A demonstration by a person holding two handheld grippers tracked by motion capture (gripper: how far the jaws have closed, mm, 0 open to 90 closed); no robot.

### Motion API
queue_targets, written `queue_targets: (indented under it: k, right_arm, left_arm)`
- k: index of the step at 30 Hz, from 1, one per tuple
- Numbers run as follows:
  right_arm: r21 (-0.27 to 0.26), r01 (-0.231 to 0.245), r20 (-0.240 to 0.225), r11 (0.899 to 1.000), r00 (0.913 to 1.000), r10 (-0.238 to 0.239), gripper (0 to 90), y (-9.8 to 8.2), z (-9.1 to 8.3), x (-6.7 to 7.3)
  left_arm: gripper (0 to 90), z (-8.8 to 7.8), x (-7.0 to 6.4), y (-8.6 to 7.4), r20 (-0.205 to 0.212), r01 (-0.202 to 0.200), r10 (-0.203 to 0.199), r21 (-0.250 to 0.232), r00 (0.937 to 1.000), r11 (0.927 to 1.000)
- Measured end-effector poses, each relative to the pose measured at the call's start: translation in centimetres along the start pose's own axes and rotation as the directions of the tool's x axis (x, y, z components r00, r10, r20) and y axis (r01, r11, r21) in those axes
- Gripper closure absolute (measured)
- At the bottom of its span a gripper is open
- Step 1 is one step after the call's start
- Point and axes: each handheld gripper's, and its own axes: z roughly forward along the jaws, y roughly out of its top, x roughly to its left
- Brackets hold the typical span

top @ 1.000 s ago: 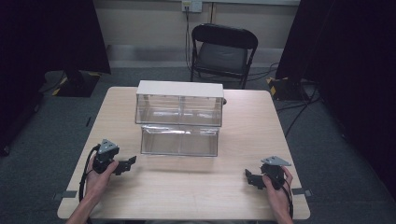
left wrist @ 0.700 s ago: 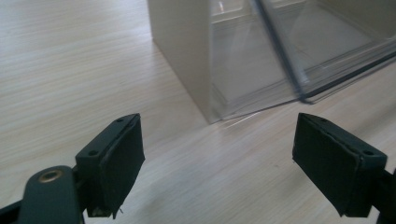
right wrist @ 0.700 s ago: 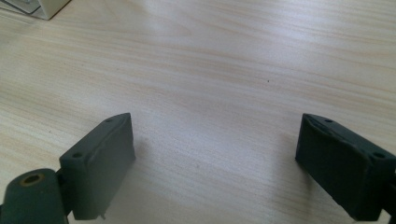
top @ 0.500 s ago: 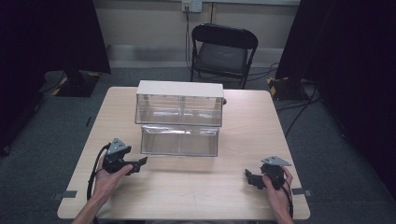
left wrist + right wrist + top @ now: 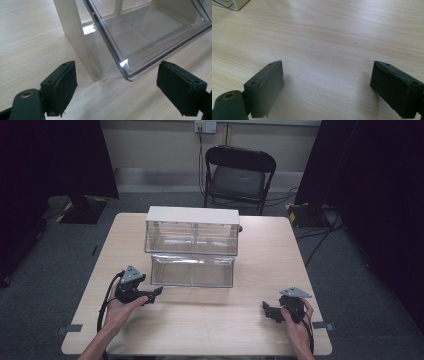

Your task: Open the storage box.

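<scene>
On table (image 5: 210,320): left gripper (image 5: 152,295) wide open, holds nothing, near corner of pulled-out clear drawer (image 5: 192,271). Right gripper (image 5: 266,310) wide open, empty, well apart.

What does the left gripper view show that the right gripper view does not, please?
Left gripper view alone: the clear drawer pulled out of the drawer cabinet, its near corner lying between the left gripper's open jaws. Right gripper view alone: the right gripper, jaws open over bare wood. Shared: the wooden table.
</scene>
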Motion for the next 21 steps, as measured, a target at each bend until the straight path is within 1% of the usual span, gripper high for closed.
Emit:
queue_targets:
  k: [2, 5, 8, 9, 13, 14, 15, 17, 18, 21]
  right_arm:
    - [0.0, 0.001, 0.0, 1.0, 1.0, -0.001, 10.6, 0.0, 0.0, 0.0]
    - [0.0, 0.001, 0.0, 1.0, 1.0, -0.001, 10.5, 0.0, 0.0, 0.0]
    - [0.001, 0.001, 0.0, 1.0, 1.0, -0.001, 10.4, 0.0, 0.0, 0.0]
    - [0.001, 0.001, 0.0, 1.0, 1.0, -0.001, 10.4, 0.0, 0.0, 0.0]
    - [0.0, 0.002, -0.001, 1.0, 1.0, -0.002, 10.2, 0.0, 0.0, 0.0]
    - [0.001, 0.002, -0.001, 1.0, 1.0, -0.002, 10.2, 0.0, 0.1, 0.0]
    - [0.001, 0.002, -0.001, 1.0, 1.0, -0.002, 10.2, 0.0, 0.1, 0.0]
    - [0.001, 0.003, -0.001, 1.0, 1.0, -0.003, 10.1, 0.0, 0.1, 0.0]
    - [0.001, 0.003, -0.001, 1.0, 1.0, -0.003, 10.1, 0.0, 0.1, 0.0]
    - [0.001, 0.002, 0.0, 1.0, 1.0, -0.002, 10.1, 0.0, 0.1, 0.0]
  left_arm:
    - [15.6, 0.2, -0.1, 0.1, -0.001, 0.002, -0.002, 0.003, 1.0, 1.0]
    - [15.5, 0.7, -0.2, 0.3, 0.004, -0.013, 0.013, 0.01, 0.9999, 0.9999]
    - [14.8, 1.2, -0.4, 0.5, 0.02, -0.024, 0.023, 0.021, 0.9995, 0.9995]
    - [14.8, 1.2, -0.4, 0.5, 0.02, -0.024, 0.023, 0.021, 0.9995, 0.9995]
    - [14.8, 1.5, -0.5, 0.5, 0.029, -0.03, 0.03, 0.011, 0.9991, 0.9995]
    - [14.9, 1.6, -0.6, 0.5, 0.031, -0.028, 0.028, 0.004, 0.9991, 0.9996]
    - [14.9, 1.7, -0.7, 0.4, 0.042, -0.015, 0.015, -0.001, 0.999, 0.9999]
    - [14.9, 1.8, -0.6, 0.4, 0.042, -0.021, 0.021, -0.003, 0.9989, 0.9998]
    - [15.3, 1.9, -0.7, 0.2, 0.043, -0.019, 0.02, -0.01, 0.9989, 0.9998]
    - [15.3, 2.0, -0.7, 0.2, 0.046, -0.015, 0.015, -0.014, 0.9988, 0.9998]
